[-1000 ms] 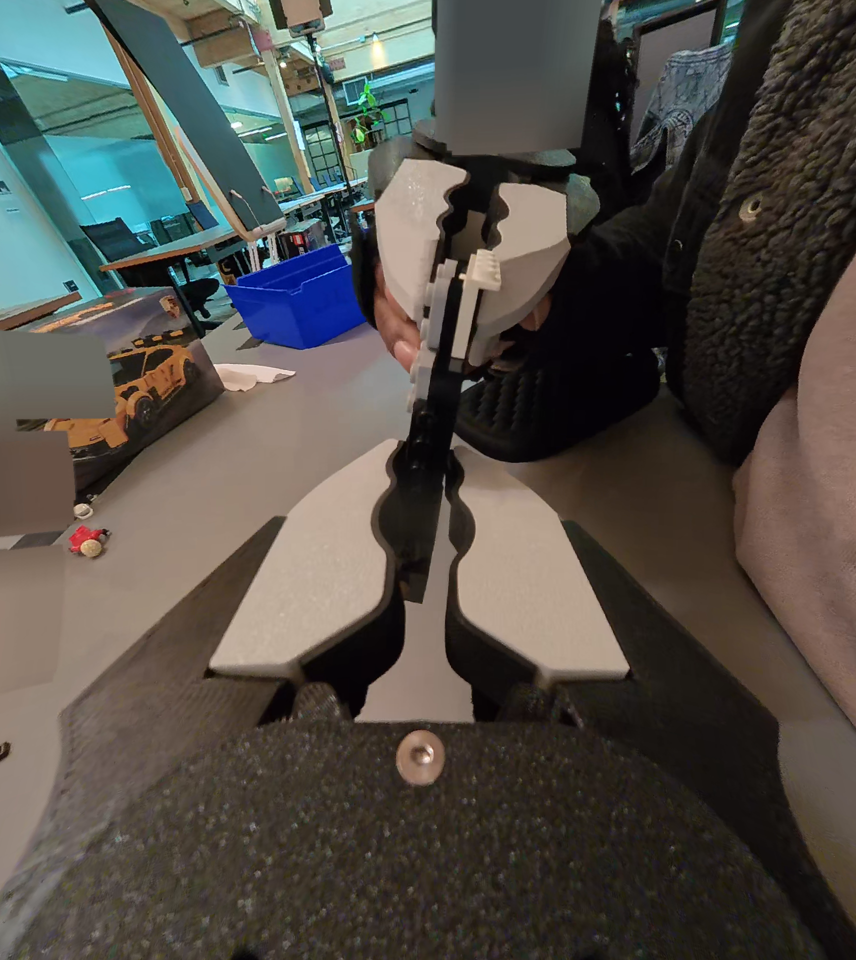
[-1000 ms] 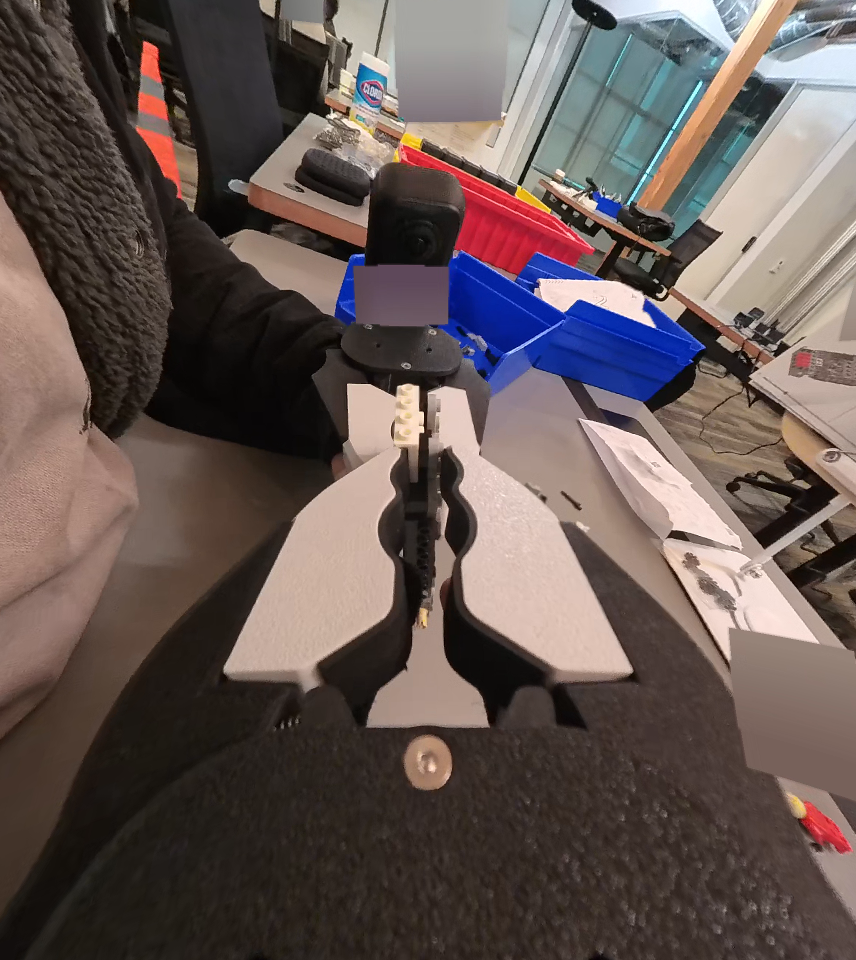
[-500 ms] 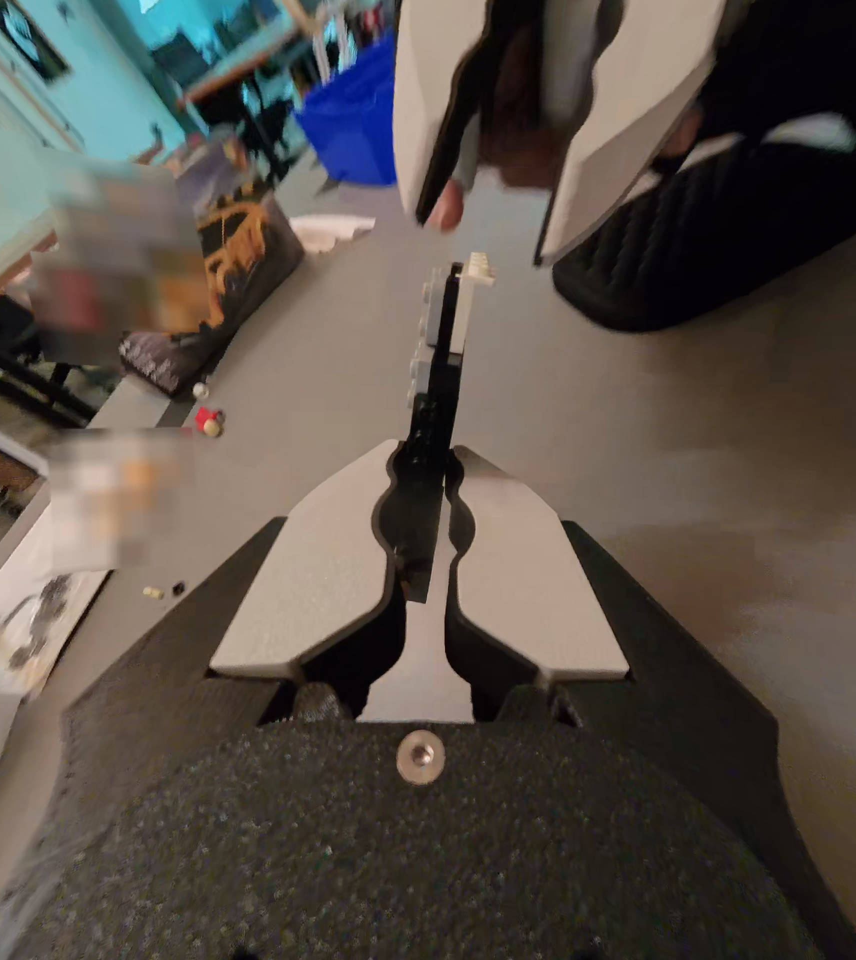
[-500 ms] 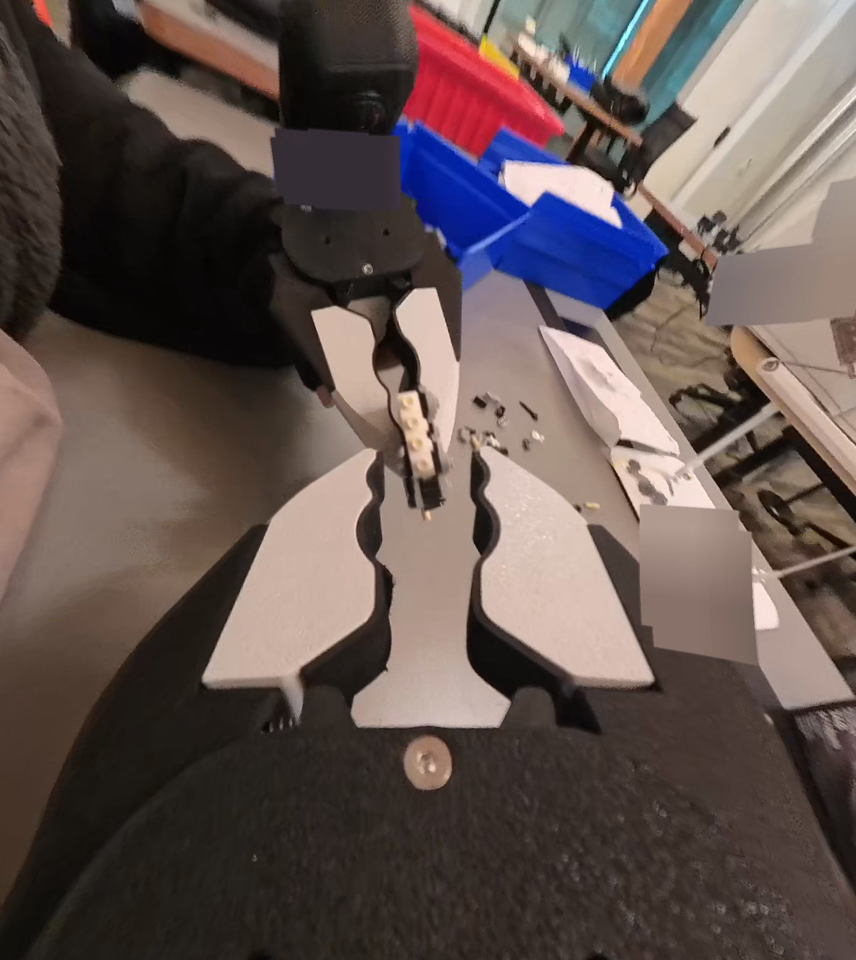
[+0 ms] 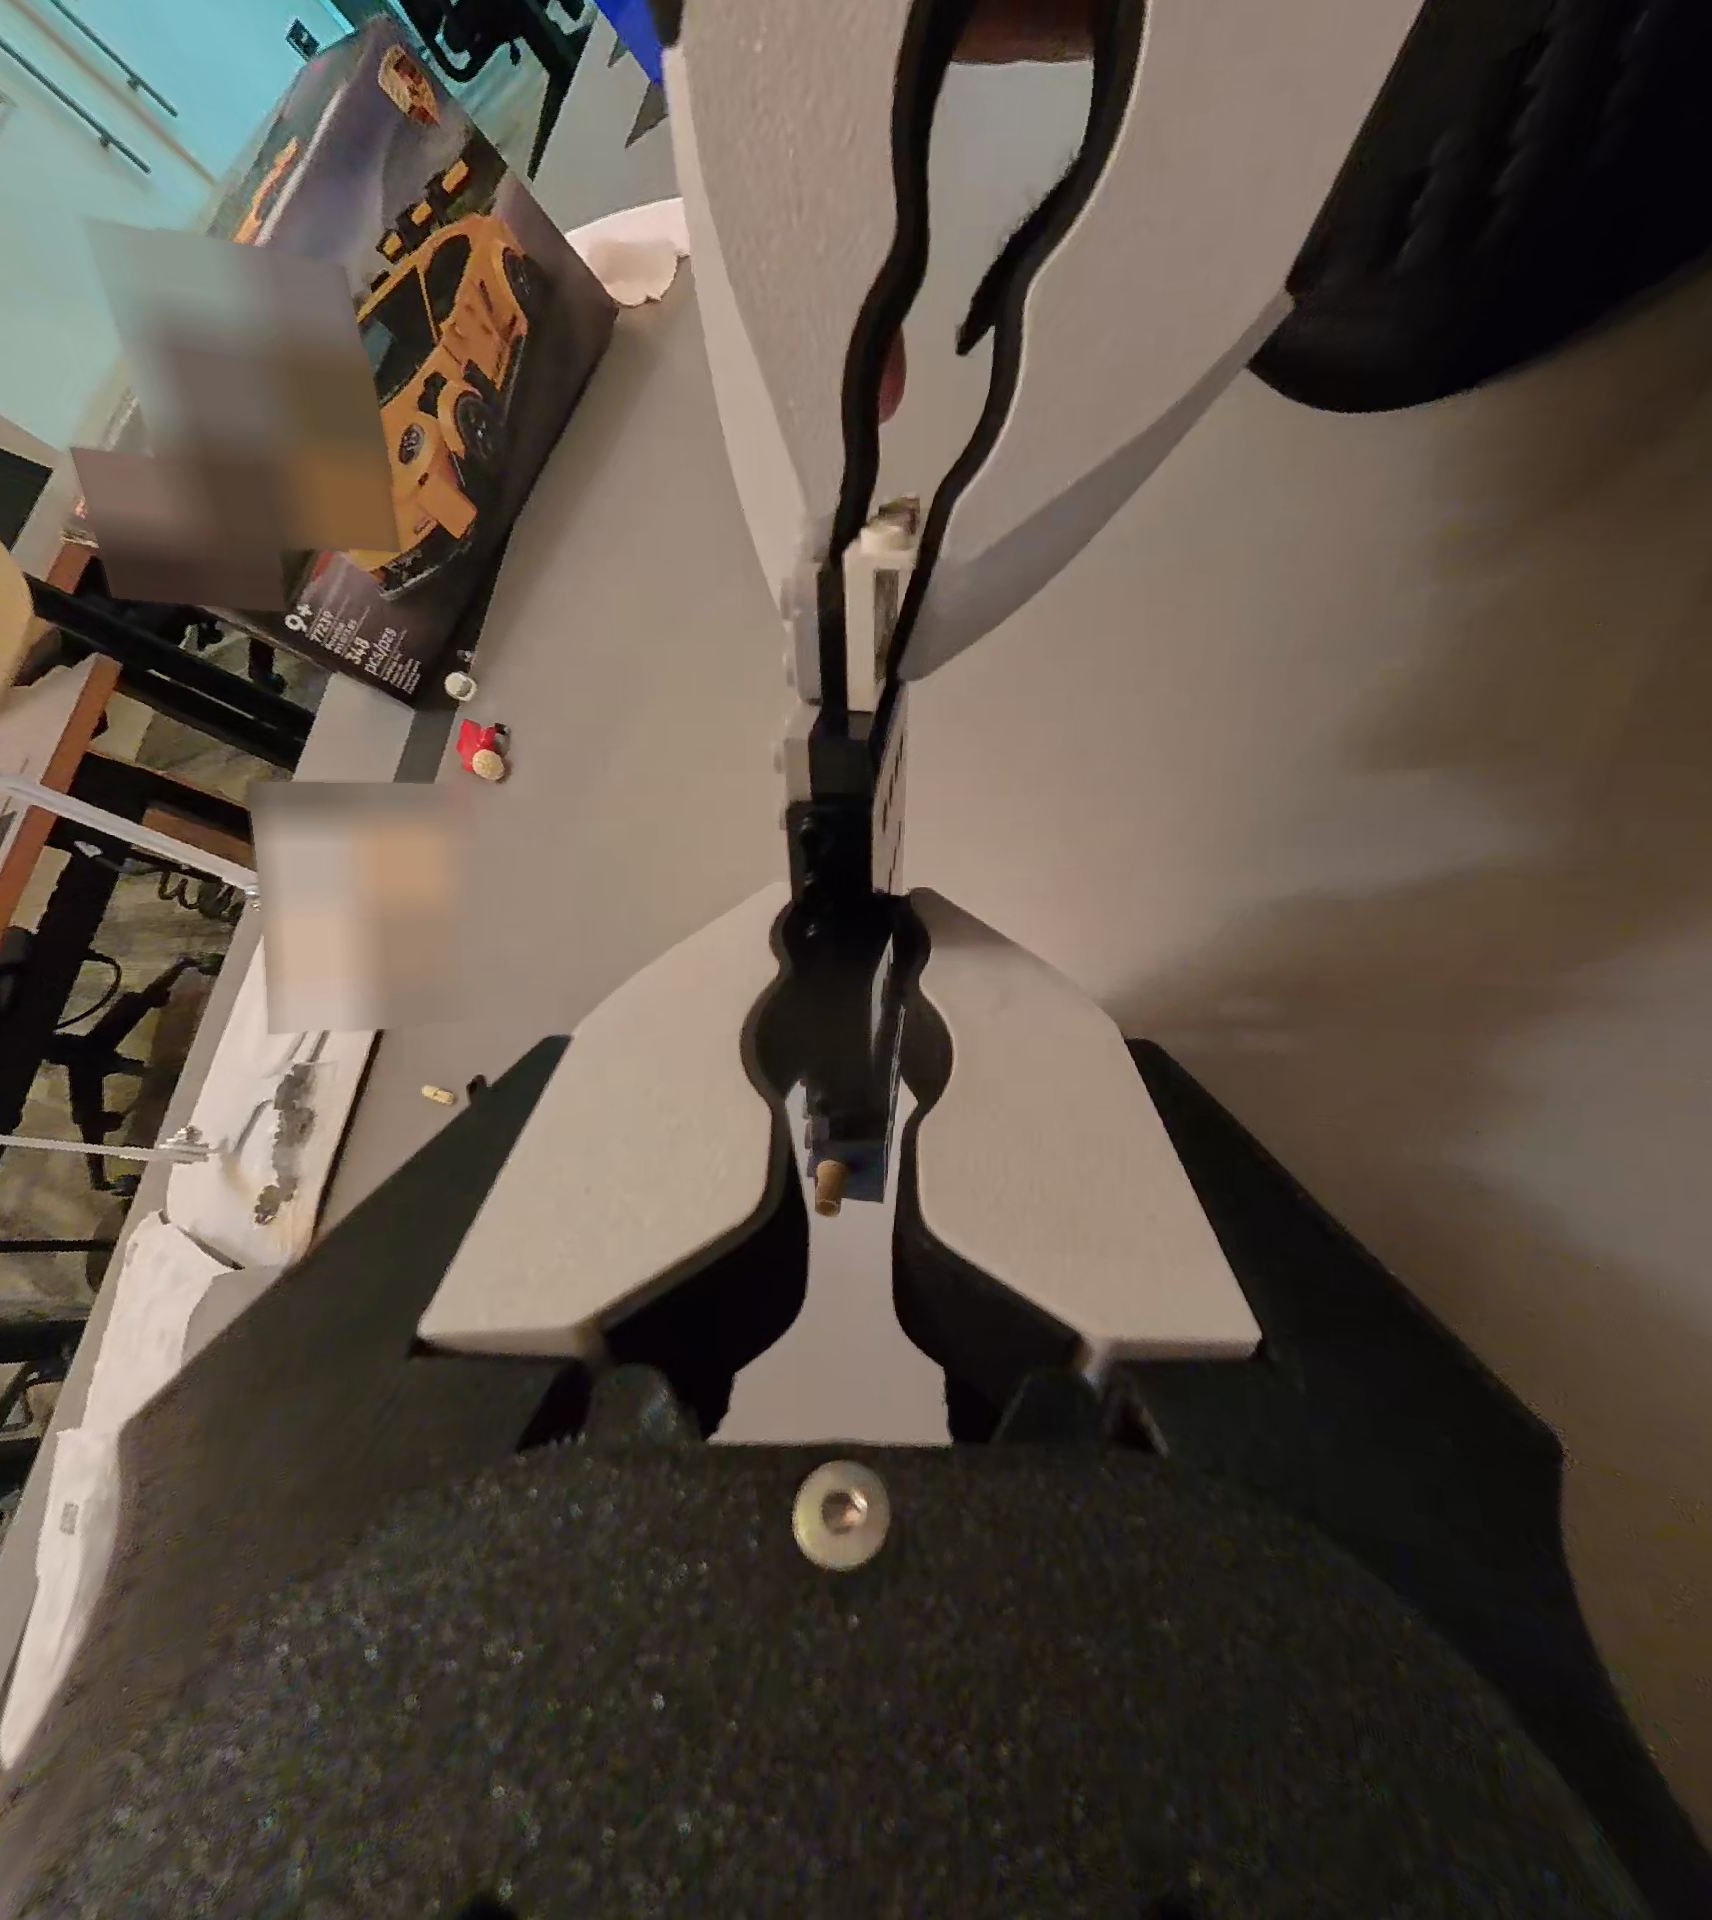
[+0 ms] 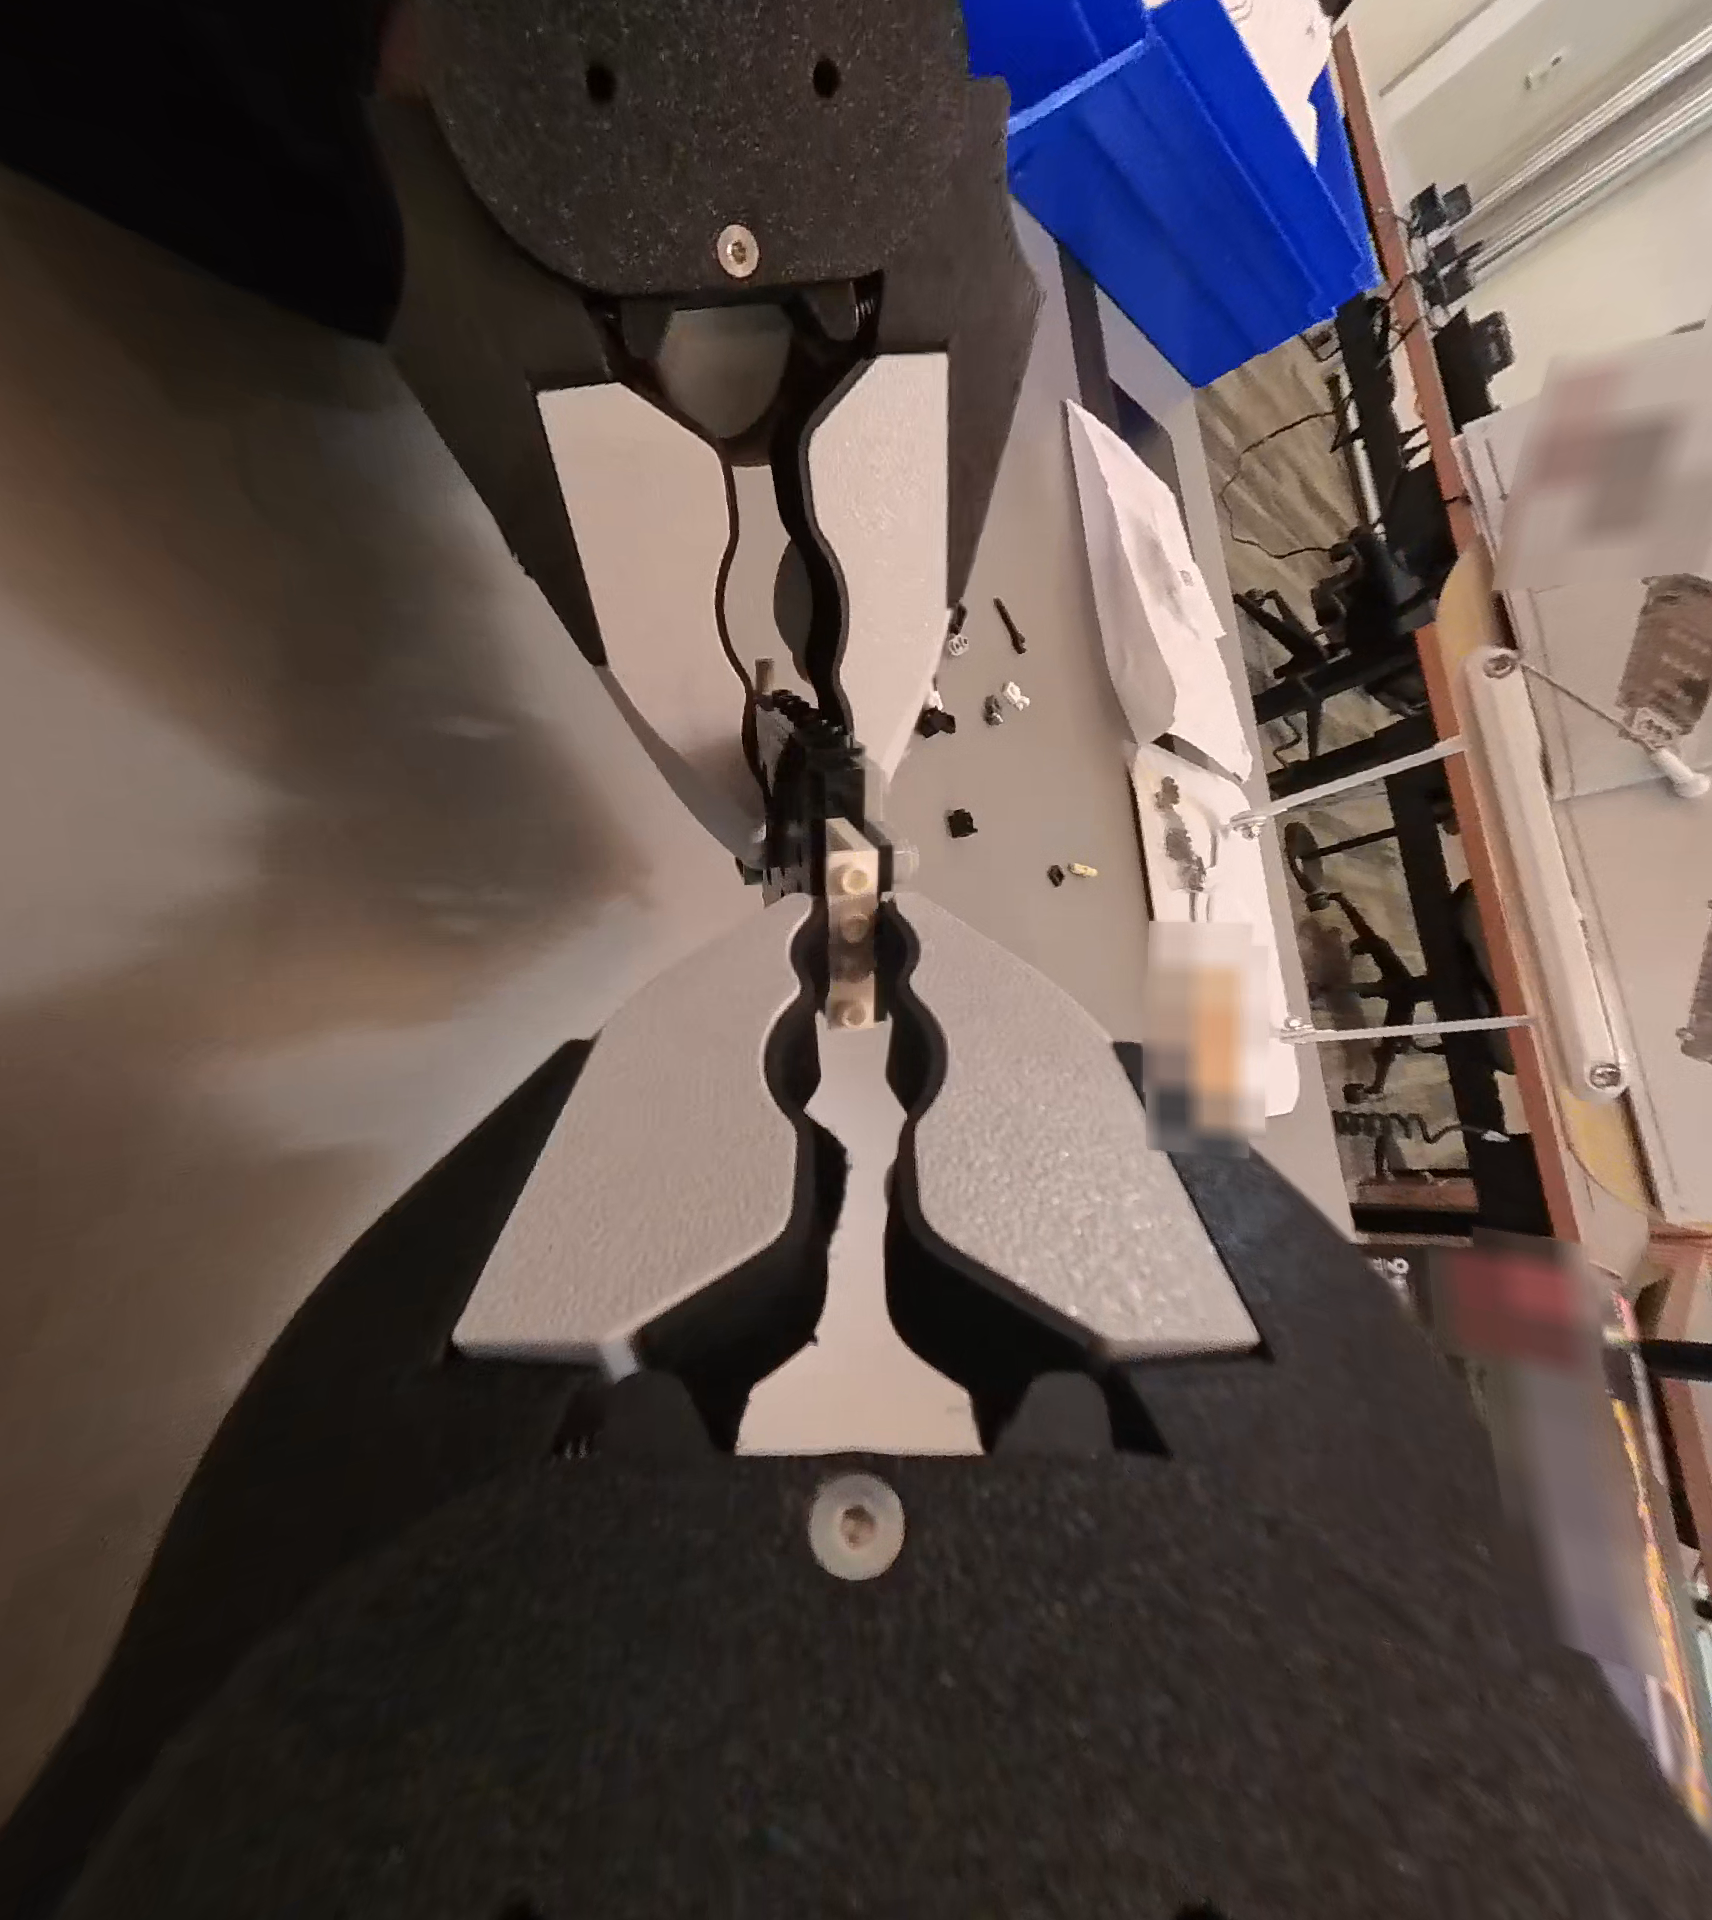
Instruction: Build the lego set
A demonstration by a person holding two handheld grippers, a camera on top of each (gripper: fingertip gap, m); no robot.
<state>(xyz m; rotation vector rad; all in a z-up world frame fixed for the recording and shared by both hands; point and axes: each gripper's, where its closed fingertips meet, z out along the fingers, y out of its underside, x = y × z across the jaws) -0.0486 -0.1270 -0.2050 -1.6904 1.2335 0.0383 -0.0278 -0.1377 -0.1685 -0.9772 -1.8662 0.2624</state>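
My left gripper (image 5: 844,914) is shut on the black lower end of a thin Lego assembly (image 5: 836,790) and holds it above the grey table (image 5: 1351,935). A white brick (image 5: 878,597) sits at the assembly's far end. My right gripper (image 6: 850,920) faces the left one tip to tip, and its fingers are closed around that white brick (image 6: 852,961). In the right wrist view the black part of the assembly (image 6: 798,810) runs into the left gripper (image 6: 802,717). A tan pin (image 5: 828,1184) sticks out of the assembly's near end between the left fingers.
The Lego box (image 5: 436,395) with an orange car stands at the table's left edge, a red piece (image 5: 478,740) beside it. Loose small parts (image 6: 1003,707), white papers (image 6: 1153,582) and blue bins (image 6: 1195,177) lie along the far side. The table edge drops off there. Some 5 cm of space lies between my two pairs of fingers.
The right gripper opened and drew back from the assembly, then returned and closed on the white brick end. Both grippers tipped down toward the table.
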